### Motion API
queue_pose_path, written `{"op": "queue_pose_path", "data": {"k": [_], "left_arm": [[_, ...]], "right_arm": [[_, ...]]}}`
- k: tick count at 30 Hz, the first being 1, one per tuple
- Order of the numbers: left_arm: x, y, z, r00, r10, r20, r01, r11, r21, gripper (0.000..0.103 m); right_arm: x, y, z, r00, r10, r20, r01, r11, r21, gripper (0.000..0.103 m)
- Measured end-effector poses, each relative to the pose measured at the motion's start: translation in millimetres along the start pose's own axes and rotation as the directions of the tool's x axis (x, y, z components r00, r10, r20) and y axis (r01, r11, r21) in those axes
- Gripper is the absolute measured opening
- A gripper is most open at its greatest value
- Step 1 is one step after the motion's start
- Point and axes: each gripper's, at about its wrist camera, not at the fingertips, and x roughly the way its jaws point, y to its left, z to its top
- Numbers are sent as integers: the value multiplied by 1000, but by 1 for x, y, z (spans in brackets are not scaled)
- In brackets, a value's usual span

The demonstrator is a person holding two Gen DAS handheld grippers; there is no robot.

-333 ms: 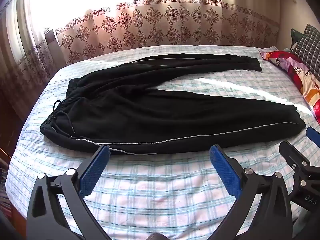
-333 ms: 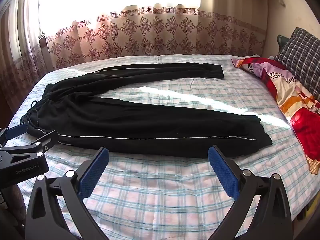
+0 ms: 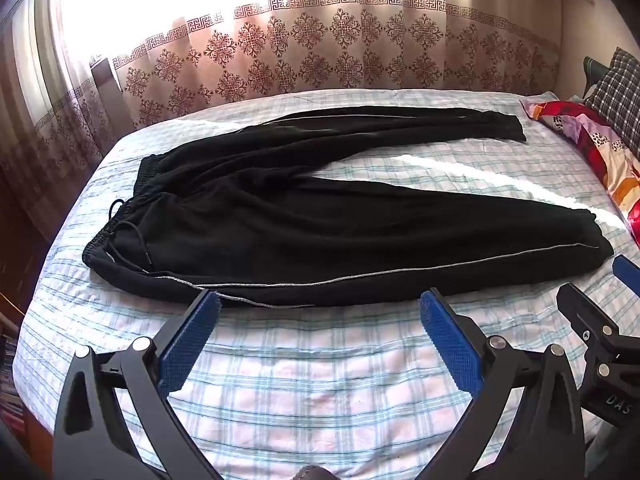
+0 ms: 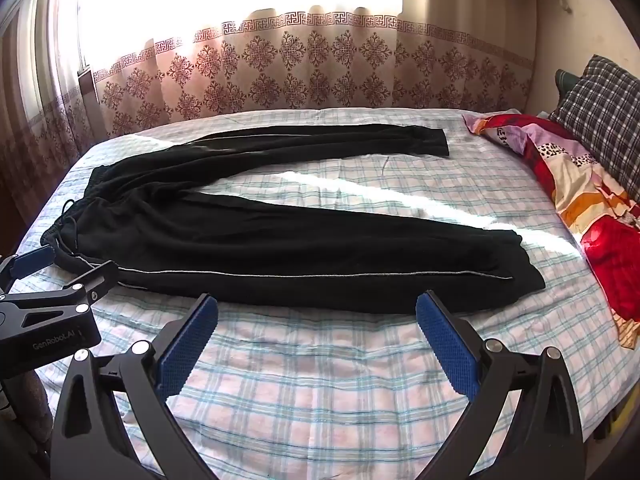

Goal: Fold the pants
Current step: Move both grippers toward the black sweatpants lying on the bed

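Black drawstring track pants (image 3: 320,232) are lying unfolded, legs splayed, on a checked bedsheet (image 3: 320,380). Both hand-held grippers, left (image 3: 320,320) and right (image 4: 316,320), are hovering wide and empty; pinching the sheet too could be dragging it.

Light: strong daylight through curtain (image 3: 320,52), upper window blown out | Bed (image 4: 320,380): sunlit streak across far-right half | Focus: sharp | Edges: heavy fisheye curvature, dark corners

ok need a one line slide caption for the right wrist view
Open right claw poised over a plaid bedsheet before black pants laid flat, legs splayed, with the left claw at the waistband.
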Motion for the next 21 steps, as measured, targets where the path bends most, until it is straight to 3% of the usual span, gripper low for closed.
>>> {"op": "queue_pose_path", "data": {"k": [21], "left_arm": [[18, -1, -8, 999, 14, -51, -13, 1000, 8, 101]], "right_arm": [[14, -14, -1, 998, -17, -66, 19, 999, 40, 98]]}}
